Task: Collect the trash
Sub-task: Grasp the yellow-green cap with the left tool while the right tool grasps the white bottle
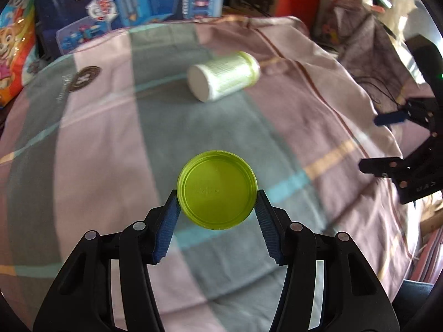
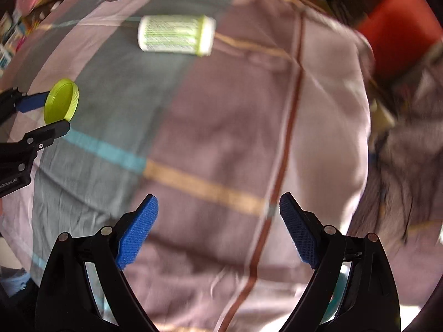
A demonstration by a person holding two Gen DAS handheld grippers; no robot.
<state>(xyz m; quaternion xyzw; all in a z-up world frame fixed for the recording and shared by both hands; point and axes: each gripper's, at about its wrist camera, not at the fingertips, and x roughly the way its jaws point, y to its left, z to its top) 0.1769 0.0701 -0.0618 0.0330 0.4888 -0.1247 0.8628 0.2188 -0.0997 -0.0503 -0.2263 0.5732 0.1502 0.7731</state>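
Left wrist view: the left gripper (image 1: 217, 202) has its two blue pads (image 1: 169, 221) pressed on the sides of a round green lid (image 1: 217, 191). The jaws are closed on the lid, one pad at 9 o'clock of it and one at 3 o'clock. The lid is held up above the striped bed cover (image 1: 110, 152), with its hollow side facing the camera.

The pads only pinch the lower half of the lid. It looks like it could slip out, so I think the squeeze should stay firm and the hand should move slowly.

Farther out, at 12 o'clock from the lid, a white bottle (image 1: 224, 76) with a green top lies on its side on the cover. It is well apart from the lid. At 3 o'clock, near the edge of the view, is the right gripper (image 1: 387, 144).

In the right wrist view, the right gripper (image 2: 218, 215) has its jaws wide apart and holds nothing. The bottle (image 2: 177, 34) is at 12 o'clock from it, lying flat and far off. The lid (image 2: 61, 102) shows at 10 o'clock.

A good plan, I think: bring the open right jaws over the middle of the bottle, across its round body, then close. No trash bin shows in either view.
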